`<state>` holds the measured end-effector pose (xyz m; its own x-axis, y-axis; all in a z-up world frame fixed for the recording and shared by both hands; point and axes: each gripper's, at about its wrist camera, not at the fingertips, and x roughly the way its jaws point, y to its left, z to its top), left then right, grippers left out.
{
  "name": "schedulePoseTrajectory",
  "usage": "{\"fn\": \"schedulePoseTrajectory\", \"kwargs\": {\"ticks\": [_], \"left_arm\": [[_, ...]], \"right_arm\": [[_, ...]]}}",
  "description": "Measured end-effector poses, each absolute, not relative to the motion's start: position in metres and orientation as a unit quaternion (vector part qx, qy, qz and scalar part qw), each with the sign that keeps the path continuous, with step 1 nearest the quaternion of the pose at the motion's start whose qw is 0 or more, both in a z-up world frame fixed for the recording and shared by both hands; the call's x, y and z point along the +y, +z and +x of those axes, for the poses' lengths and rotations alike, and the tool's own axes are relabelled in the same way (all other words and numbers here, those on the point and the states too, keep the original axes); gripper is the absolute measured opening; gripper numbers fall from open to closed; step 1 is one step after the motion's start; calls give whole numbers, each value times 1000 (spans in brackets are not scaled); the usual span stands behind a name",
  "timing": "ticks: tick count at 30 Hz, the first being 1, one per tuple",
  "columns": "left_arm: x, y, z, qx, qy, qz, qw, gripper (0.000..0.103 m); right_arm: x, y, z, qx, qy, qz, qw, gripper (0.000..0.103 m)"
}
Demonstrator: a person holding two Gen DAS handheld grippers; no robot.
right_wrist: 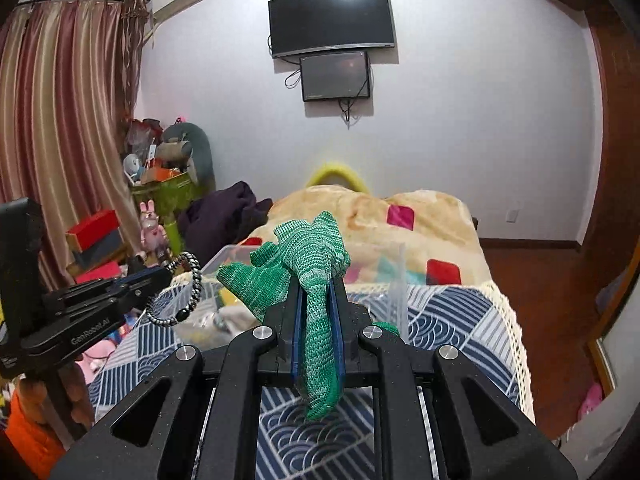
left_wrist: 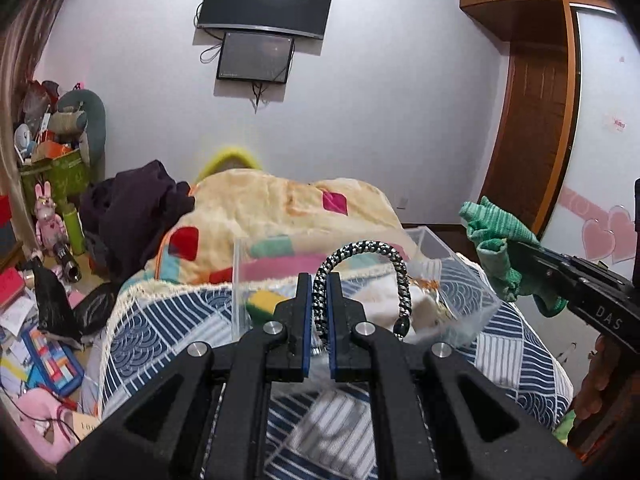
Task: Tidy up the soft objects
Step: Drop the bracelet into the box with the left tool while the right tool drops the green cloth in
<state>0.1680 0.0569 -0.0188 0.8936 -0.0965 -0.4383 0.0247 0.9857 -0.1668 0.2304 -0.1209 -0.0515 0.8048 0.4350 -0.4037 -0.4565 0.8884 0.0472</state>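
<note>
My left gripper [left_wrist: 319, 280] is shut on a black-and-white braided cord loop [left_wrist: 368, 258] and holds it above a clear plastic box [left_wrist: 452, 256] on the bed. The loop also shows in the right wrist view [right_wrist: 192, 280], held by the left gripper [right_wrist: 160, 274]. My right gripper [right_wrist: 316, 288] is shut on a green knitted glove [right_wrist: 308, 264] held in the air near the box [right_wrist: 396, 280]. In the left wrist view the glove [left_wrist: 496, 244] and right gripper [left_wrist: 520, 246] are at the right. A yellow-and-green sponge [left_wrist: 266, 302] and pale soft items lie in the box.
The bed carries a blue-and-white patterned cover [left_wrist: 168, 328] and a cream blanket with coloured squares [left_wrist: 288, 204]. A dark garment [left_wrist: 132, 208] lies at the far left of the bed. Clutter covers the floor at left [left_wrist: 44, 344]. A wardrobe [left_wrist: 536, 128] stands at right.
</note>
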Motion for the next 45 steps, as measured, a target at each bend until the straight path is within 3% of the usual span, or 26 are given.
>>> {"fn": "schedulePoseTrajectory", "kwargs": {"ticks": [21,23,27,30,35,42,45], "left_arm": [[51,-73,230,311,-10,-60,949,6],[48,-75,229,316,-17,-58,947,6],[46,-74,224,319,-27,-61,946,9],[46,-69,217,316,-36,-66,946,10],[47,-52,197,297,-46,-78,951,21],[44,-16,161,255,-64,-77,962,25],[43,0,141,230,-65,-74,968,45]], "right_arm": [[-99,-91,283,295,212,-38,931,12],[-100,-91,283,300,213,-38,929,15],[-106,-91,282,300,195,-49,932,39],[-109,-88,278,298,200,-49,932,47],[-115,-74,266,283,212,-40,934,53],[-117,-40,226,223,232,-50,945,54],[-120,-26,208,201,246,-45,947,55]]}}
